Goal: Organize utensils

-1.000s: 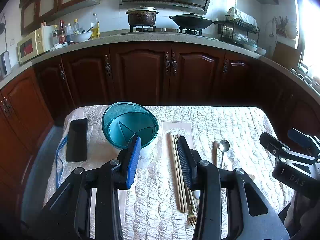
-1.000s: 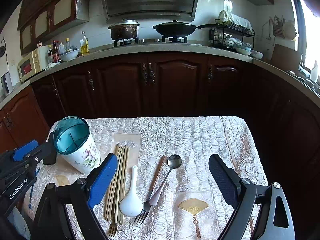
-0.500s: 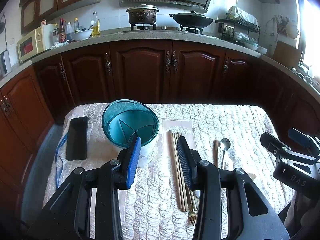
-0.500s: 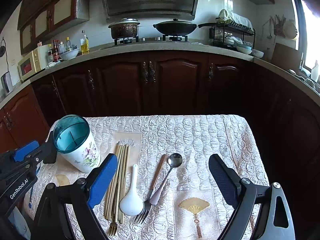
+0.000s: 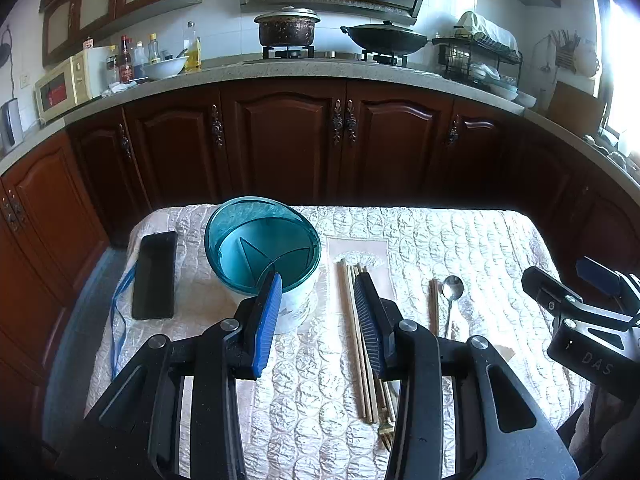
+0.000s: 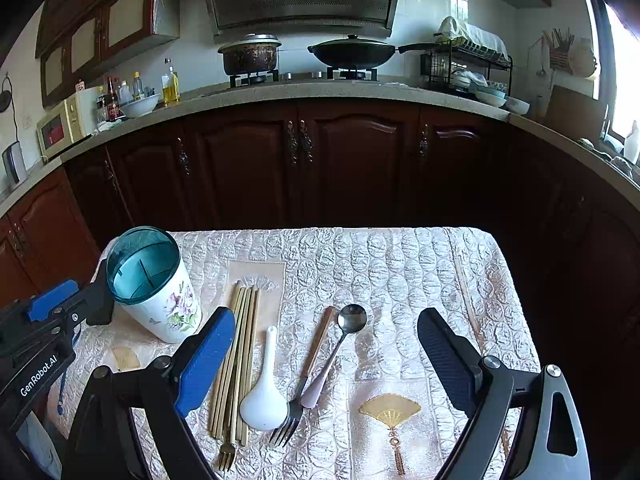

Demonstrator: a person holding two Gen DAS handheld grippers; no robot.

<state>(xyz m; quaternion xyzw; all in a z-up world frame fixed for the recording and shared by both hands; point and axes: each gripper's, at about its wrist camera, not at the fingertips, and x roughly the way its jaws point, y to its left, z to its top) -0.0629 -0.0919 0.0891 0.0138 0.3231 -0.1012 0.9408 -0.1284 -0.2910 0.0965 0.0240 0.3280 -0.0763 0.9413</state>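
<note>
Both grippers (image 5: pixel 316 316) (image 6: pixel 326 354) agape, empty; phone (image 5: pixel 154 276) left of holder (image 5: pixel 262 248), chopsticks (image 6: pixel 236 360) right.

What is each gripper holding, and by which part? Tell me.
Nothing. The left gripper and right gripper are both open and empty; the chopsticks, spoons and forks lie loose on the table.

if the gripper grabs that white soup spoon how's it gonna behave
The white soup spoon looks glazed ceramic, so probably slippery between flat pads and likely to chip if dropped. Its rounded bowl lies toward the camera with the thin handle pointing away, so a handle grip would probably leave it bowl-heavy, tipping downward. It appears rigid, not floppy.
</note>
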